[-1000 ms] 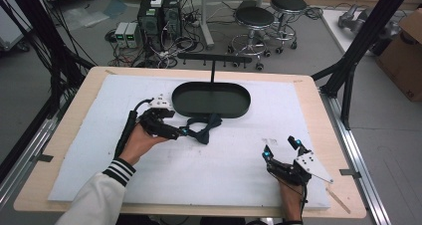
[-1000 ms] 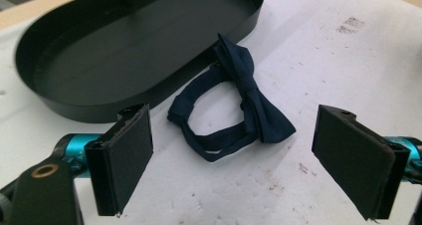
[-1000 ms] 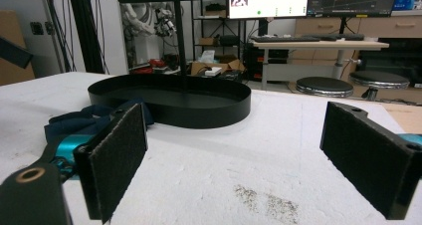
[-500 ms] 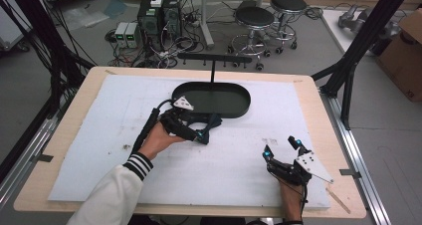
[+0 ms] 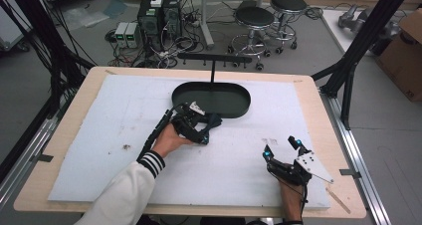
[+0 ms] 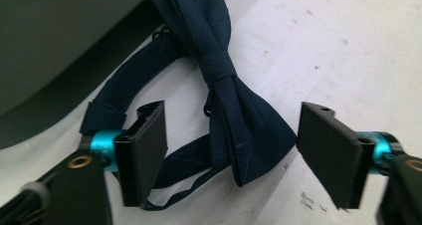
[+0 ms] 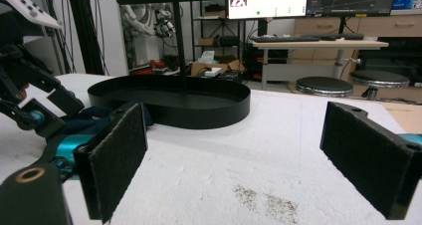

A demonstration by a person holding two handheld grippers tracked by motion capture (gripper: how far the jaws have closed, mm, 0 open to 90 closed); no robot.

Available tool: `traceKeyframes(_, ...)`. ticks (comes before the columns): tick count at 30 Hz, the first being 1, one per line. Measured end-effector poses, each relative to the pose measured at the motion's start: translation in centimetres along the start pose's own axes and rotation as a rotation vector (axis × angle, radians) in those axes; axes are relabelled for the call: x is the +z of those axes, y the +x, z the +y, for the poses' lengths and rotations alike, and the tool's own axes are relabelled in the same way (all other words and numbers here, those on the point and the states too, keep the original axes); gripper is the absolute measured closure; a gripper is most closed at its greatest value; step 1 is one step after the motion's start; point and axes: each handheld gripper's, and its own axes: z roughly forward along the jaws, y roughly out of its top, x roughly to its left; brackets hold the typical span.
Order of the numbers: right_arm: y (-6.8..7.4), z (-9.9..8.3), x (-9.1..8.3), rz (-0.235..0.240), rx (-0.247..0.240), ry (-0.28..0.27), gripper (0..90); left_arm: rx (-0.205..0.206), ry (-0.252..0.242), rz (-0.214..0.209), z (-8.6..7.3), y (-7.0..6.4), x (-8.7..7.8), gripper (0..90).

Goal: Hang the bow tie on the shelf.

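Left gripper view reveals a navy bow tie [image 6: 224, 90] between open tool [image 6: 231, 155] jaws.

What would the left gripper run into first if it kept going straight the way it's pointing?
Most likely the navy bow tie: it lies on the white mat between the open jaws of the left gripper, right ahead. Beyond it sits the black oval tray. Exact depth is hard to judge.

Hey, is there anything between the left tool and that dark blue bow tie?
Nothing visible. The left tool is open, its jaws either side of the bow tie on the white mat, right beside the black tray.
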Motion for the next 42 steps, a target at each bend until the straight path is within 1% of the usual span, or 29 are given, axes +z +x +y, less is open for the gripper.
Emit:
traceKeyframes(1, 0.0, 0.0, 0.0, 0.000, 0.000, 0.000, 10.2, -0.007, 0.000, 0.003, 0.0, 0.0, 0.2, 30.8)
traceKeyframes(2, 0.0, 0.0, 0.0, -0.001, -0.003, -0.002, 10.2, 0.002, 0.013, 0.005, 0.0, 0.1, 0.3, 32.1)
traceKeyframes(4, 0.0, 0.0, 0.0, 0.000, 0.000, -0.002, 10.2, -0.010, 0.019, 0.015, 0.0, 0.1, 0.5, 36.3)
traceKeyframes(5, 0.0, 0.0, 0.0, 0.000, 0.000, -0.002, 10.1, -0.009, 0.021, 0.020, 0.0, 0.2, 0.6, 36.3)
traceKeyframes(6, 0.0, 0.0, 0.0, 0.000, 0.004, -0.001, 10.2, -0.011, 0.027, 0.019, 0.0, 0.3, 0.7, 38.7)
traceKeyframes(7, 0.0, 0.0, 0.0, 0.000, 0.004, -0.001, 10.2, -0.016, 0.030, 0.020, -0.1, 0.3, 0.8, 38.7)
traceKeyframes(9, 0.0, 0.0, 0.0, 0.000, 0.003, -0.003, 10.2, -0.009, 0.032, 0.016, 0.0, 0.3, 0.9, 42.8)
traceKeyframes(11, 0.0, 0.0, 0.0, -0.001, 0.003, -0.003, 10.2, -0.012, 0.035, 0.020, 0.0, 0.1, 1.0, 44.4)
traceKeyframes(12, -0.1, 0.0, 0.0, -0.002, 0.000, -0.005, 10.2, -0.016, 0.031, 0.000, 0.0, 0.1, 1.1, 52.7)
traceKeyframes(14, 0.0, 0.0, 0.0, -0.001, 0.003, -0.003, 10.2, -0.013, 0.034, 0.004, 0.0, 0.0, 1.1, 54.1)
traceKeyframes(15, 0.0, 0.0, 0.0, -0.001, 0.003, -0.003, 10.2, -0.015, 0.032, -0.001, 0.0, 0.0, 1.2, 55.3)
traceKeyframes(16, -0.1, 0.0, 0.0, -0.001, -0.001, -0.006, 10.2, -0.014, 0.032, -0.007, 0.0, 0.0, 1.2, 58.9)
traceKeyframes(18, 0.0, 0.0, 0.0, 0.000, 0.005, -0.002, 10.2, -0.009, 0.035, -0.005, 0.0, 0.0, 1.2, 60.6)
traceKeyframes(19, 0.0, 0.0, 0.0, -0.001, 0.001, -0.003, 10.2, -0.004, 0.037, -0.005, 0.0, 0.0, 1.1, 63.3)
traceKeyframes(20, 0.0, 0.0, 0.0, -0.001, 0.005, -0.002, 10.2, -0.005, 0.035, 0.000, 0.0, 0.0, 1.0, 70.7)
traceKeyframes(21, 0.0, 0.0, 0.0, -0.001, 0.005, -0.002, 10.2, -0.010, 0.032, 0.006, 0.0, 0.1, 0.9, 70.7)
traceKeyframes(22, 0.0, 0.0, 0.0, -0.001, 0.006, -0.001, 10.2, -0.026, 0.022, -0.001, 0.0, 0.1, 0.9, 76.4)
traceKeyframes(23, 0.0, 0.0, 0.0, -0.001, 0.005, -0.001, 10.2, -0.038, 0.019, -0.004, 0.0, 0.1, 0.8, 77.2)
traceKeyframes(25, 0.0, 0.0, 0.0, -0.001, 0.004, -0.001, 10.1, -0.035, 0.013, 0.000, 0.0, 0.0, 0.9, 77.5)
traceKeyframes(26, 0.0, 0.0, 0.0, -0.001, 0.005, -0.001, 10.2, -0.024, 0.015, 0.000, 0.0, 0.0, 0.8, 77.9)
traceKeyframes(27, 0.0, 0.0, 0.0, -0.001, 0.003, -0.003, 10.2, -0.029, 0.004, -0.004, 0.1, 0.0, 0.8, 80.8)
traceKeyframes(31, 0.0, 0.0, 0.0, 0.000, 0.007, -0.002, 10.2, -0.021, -0.014, -0.016, 0.1, -0.2, 0.7, 84.4)
traceKeyframes(32, 0.0, 0.0, 0.0, 0.000, 0.007, -0.002, 10.2, -0.015, -0.013, -0.016, 0.1, -0.2, 0.6, 84.7)
traceKeyframes(35, 0.0, 0.0, 0.0, 0.000, 0.007, -0.003, 10.2, -0.019, -0.024, -0.024, 0.1, -0.1, 0.4, 85.0)
traceKeyframes(37, -0.1, 0.0, 0.0, 0.000, 0.002, -0.006, 10.2, -0.035, -0.025, -0.043, 0.1, 0.1, 0.3, 85.1)
traceKeyframes(38, -0.1, 0.0, 0.0, -0.001, 0.002, -0.006, 10.2, -0.041, -0.031, -0.046, 0.1, 0.2, 0.3, 85.1)
traceKeyframes(42, -0.1, 0.0, 0.0, -0.002, 0.000, -0.007, 10.2, -0.039, -0.055, -0.045, 0.2, 0.2, -0.2, 85.2)
